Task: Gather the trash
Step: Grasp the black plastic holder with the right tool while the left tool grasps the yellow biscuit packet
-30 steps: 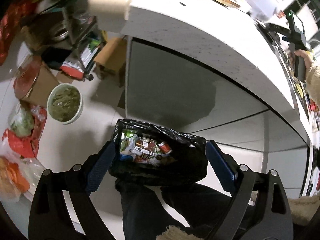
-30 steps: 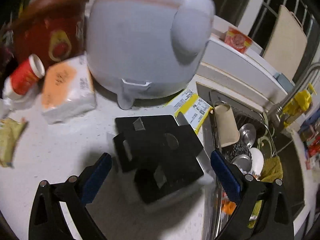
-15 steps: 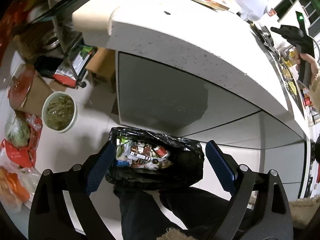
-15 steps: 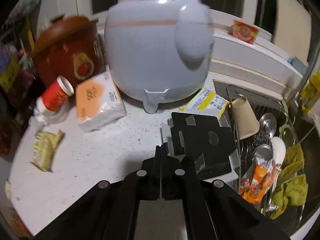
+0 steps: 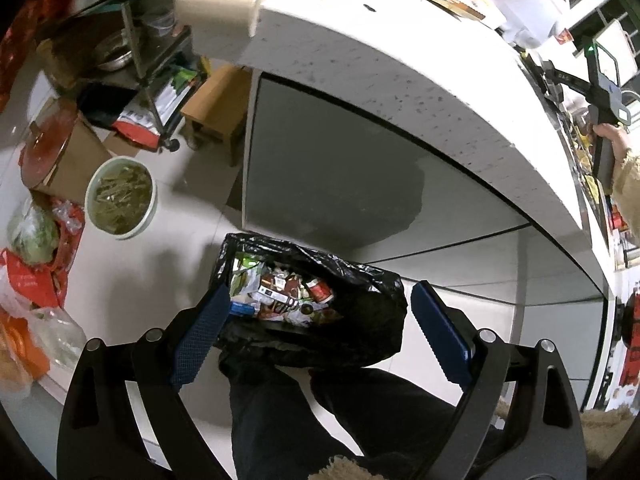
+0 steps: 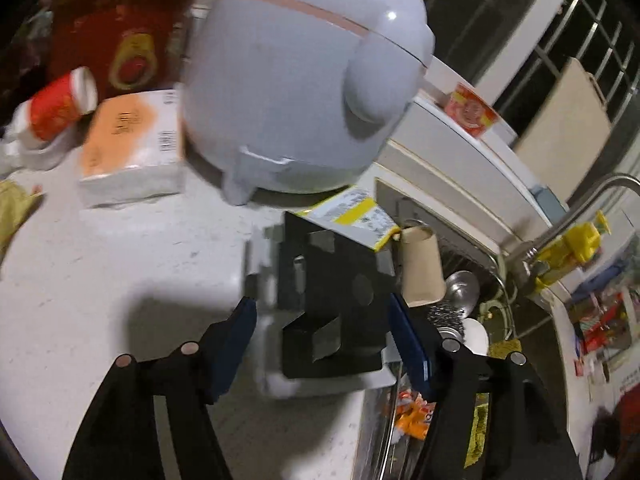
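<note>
In the left wrist view a black trash bag (image 5: 320, 304), open at the top and full of wrappers and small cans, hangs below the white counter (image 5: 400, 72). My left gripper (image 5: 320, 320) is open, its blue pads on either side of the bag from above. In the right wrist view my right gripper (image 6: 324, 320) is open over the counter (image 6: 100, 280), straddling a black folded piece on a white box (image 6: 332, 304). A yellow-white wrapper (image 6: 352, 216) lies just beyond it. A green wrapper (image 6: 12, 208) lies at the far left.
A pale rice cooker (image 6: 304, 80), red pot (image 6: 120, 40), tissue pack (image 6: 132, 152) and red cup (image 6: 56, 108) stand on the counter. The sink (image 6: 460, 320) at right holds a paper cup, dishes and wrappers. On the floor are a bowl (image 5: 120, 196), bags and boxes.
My right gripper was open, shut half a second ago, and is open again, lower and closer over the black piece. My left gripper stayed open over the bag.
</note>
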